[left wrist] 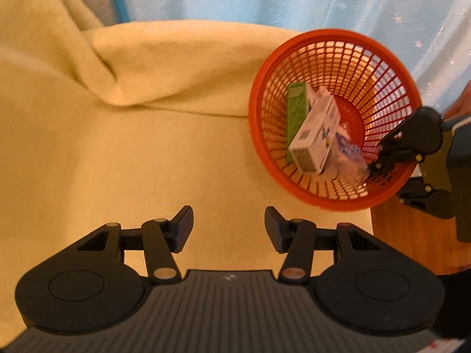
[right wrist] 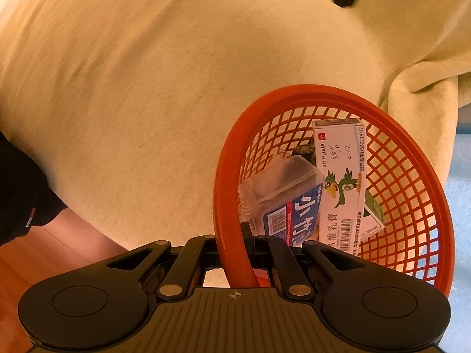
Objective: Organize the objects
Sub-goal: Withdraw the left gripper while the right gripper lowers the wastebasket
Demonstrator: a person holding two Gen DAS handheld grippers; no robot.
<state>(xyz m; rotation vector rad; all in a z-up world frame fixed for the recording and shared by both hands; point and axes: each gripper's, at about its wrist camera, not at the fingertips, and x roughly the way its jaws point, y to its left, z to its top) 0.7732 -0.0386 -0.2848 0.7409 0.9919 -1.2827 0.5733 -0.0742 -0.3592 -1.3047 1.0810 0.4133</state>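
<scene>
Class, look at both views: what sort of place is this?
Probably a home room: a yellow blanket over a wooden table, a star-print curtain behind, and an orange basket of small household packets.

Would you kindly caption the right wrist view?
Right gripper clamps the red basket's rim; boxes lie inside.

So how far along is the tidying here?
Mostly done, it looks: the white box, green box and clear case already lie in the red basket. In hand: the right gripper is shut on the basket's rim. The left gripper is open and empty. The cloth shows nothing loose; only placing the basket seems left.
</scene>
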